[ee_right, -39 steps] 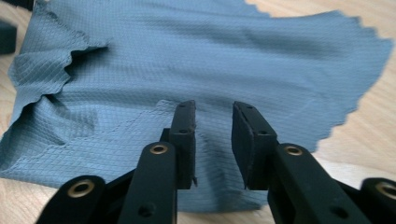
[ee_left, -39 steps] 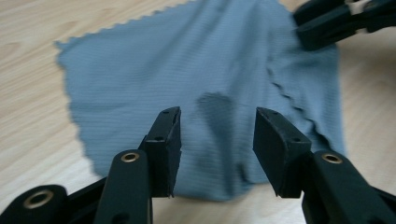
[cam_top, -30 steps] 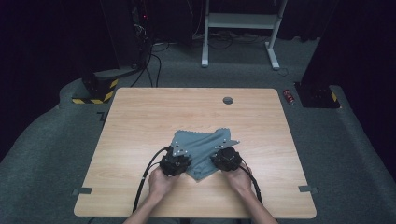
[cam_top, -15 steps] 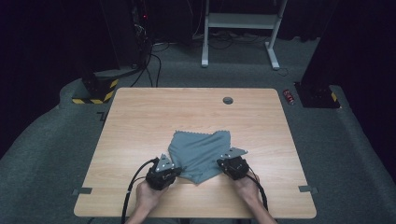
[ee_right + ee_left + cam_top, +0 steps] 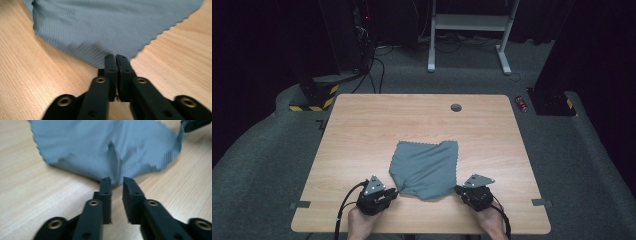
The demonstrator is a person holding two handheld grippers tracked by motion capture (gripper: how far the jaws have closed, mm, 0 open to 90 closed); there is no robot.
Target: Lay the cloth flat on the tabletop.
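the grey-blue cloth (image 5: 427,169) is lying near the middle of the wooden table (image 5: 362,130), mostly spread flat now, with its near edge still rumpled and one fold running in from the near left corner. the left gripper (image 5: 393,192) is sitting at that near left corner, and in the left gripper view its jaws are standing a little apart, having just been opening, with the cloth's corner (image 5: 115,178) at the tips and nothing pinched that i can make out. the right gripper (image 5: 458,189) is at the near right corner, jaws all but together; in the right gripper view the cloth's edge (image 5: 110,51) is meeting the tips, though whether a sliver is caught between them i cannot tell. judging by this, the spreading is largely done and what's left is smoothing that near edge. compared with a second ago, the cloth is lying wider and flatter, and both hands are sitting closer to the near edge and farther apart.
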